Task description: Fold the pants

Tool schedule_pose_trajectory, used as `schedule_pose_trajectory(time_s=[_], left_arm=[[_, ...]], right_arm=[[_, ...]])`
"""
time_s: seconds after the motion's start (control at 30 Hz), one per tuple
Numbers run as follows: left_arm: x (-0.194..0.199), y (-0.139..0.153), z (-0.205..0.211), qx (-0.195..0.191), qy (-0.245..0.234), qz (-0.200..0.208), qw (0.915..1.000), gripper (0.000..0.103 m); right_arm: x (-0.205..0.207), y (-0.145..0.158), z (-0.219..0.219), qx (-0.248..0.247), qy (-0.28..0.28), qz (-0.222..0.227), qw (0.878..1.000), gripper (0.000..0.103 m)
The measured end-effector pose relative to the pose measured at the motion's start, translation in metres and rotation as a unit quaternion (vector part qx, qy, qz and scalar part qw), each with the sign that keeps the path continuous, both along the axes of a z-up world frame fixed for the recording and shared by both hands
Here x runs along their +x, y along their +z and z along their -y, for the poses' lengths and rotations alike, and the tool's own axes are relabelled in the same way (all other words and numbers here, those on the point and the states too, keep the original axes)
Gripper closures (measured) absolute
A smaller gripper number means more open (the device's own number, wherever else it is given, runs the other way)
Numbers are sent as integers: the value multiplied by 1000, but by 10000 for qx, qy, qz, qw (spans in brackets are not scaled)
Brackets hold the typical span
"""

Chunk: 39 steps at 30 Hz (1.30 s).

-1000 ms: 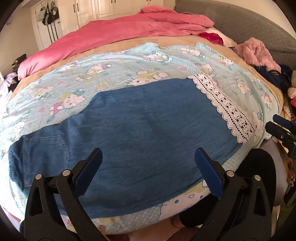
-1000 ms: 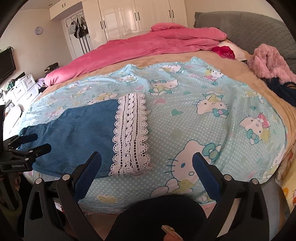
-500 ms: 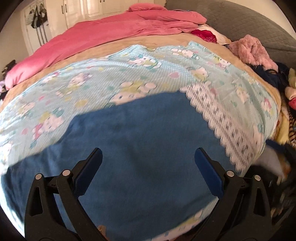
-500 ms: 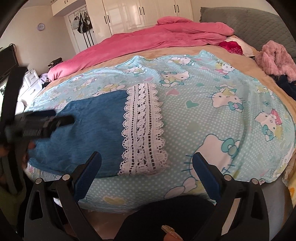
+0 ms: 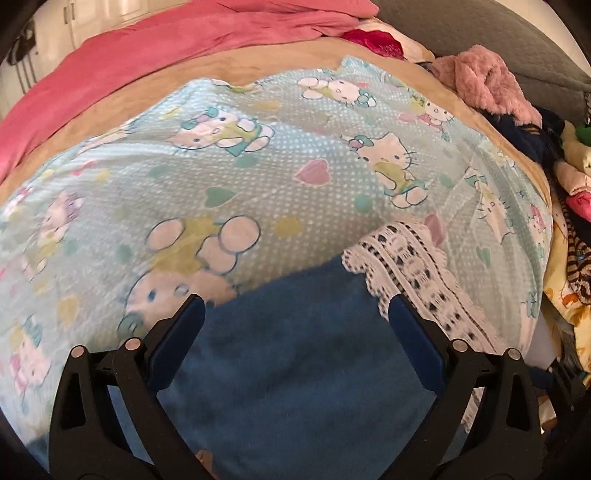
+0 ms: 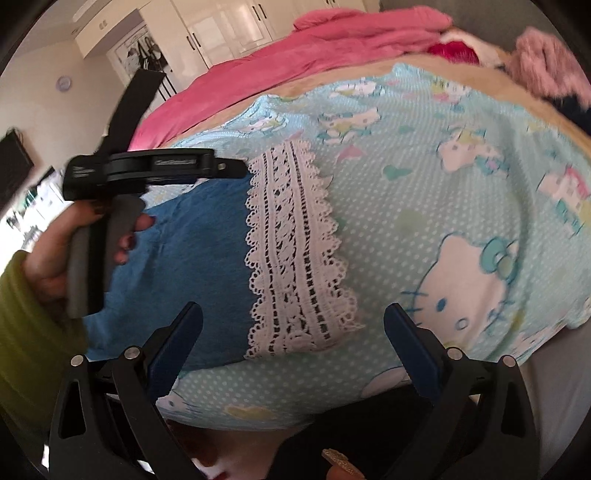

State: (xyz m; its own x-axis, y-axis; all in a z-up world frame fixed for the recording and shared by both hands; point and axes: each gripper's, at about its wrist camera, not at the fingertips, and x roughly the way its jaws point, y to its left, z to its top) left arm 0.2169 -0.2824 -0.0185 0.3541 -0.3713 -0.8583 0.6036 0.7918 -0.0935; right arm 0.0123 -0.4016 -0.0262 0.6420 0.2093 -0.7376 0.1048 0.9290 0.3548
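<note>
Blue denim pants (image 5: pixel 295 362) with a white lace hem (image 5: pixel 417 273) lie flat on a cartoon-cat printed sheet (image 5: pixel 258 177). My left gripper (image 5: pixel 295 314) hovers open just above the denim near the far edge of the leg, the lace close to its right finger. In the right wrist view the same pants (image 6: pixel 199 258) and lace hem (image 6: pixel 291 251) lie ahead, and my right gripper (image 6: pixel 293 317) is open over the lace's near end. The left tool (image 6: pixel 147 166), held by a hand (image 6: pixel 51 254) in a green sleeve, reaches over the denim.
A pink duvet (image 5: pixel 166 48) is bunched along the bed's far side. A fluffy pink garment (image 5: pixel 484 81) and a heap of clothes (image 5: pixel 569 206) sit at the right edge. White wardrobes (image 6: pixel 221 33) stand behind the bed. A dark round object (image 6: pixel 369 432) is below the bed edge.
The left gripper has swung forward and right over the pants toward the lace hem. The right gripper has moved closer to the hem. Both stay open.
</note>
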Motion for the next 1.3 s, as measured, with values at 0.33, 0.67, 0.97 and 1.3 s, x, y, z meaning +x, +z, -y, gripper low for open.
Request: schedule_pose_trajectory(time_s=[0.33, 0.67, 0.97, 1.3], left_arm=[[5, -17, 17, -558, -699, -446, 9950, 57], [3, -23, 23, -649, -755, -477, 9939, 76], [-3, -10, 10, -880, -528, -355, 9941, 95], [-3, 26, -52, -1575, -175, -296, 9869, 96]], right_arm=[[7, -1, -9, 128, 141, 179, 9997, 28], [20, -5, -12, 52, 181, 301, 9994, 67], [19, 6, -23, 136, 423, 523, 9976, 77], [22, 56, -79, -391, 1087, 1013, 9881, 77]])
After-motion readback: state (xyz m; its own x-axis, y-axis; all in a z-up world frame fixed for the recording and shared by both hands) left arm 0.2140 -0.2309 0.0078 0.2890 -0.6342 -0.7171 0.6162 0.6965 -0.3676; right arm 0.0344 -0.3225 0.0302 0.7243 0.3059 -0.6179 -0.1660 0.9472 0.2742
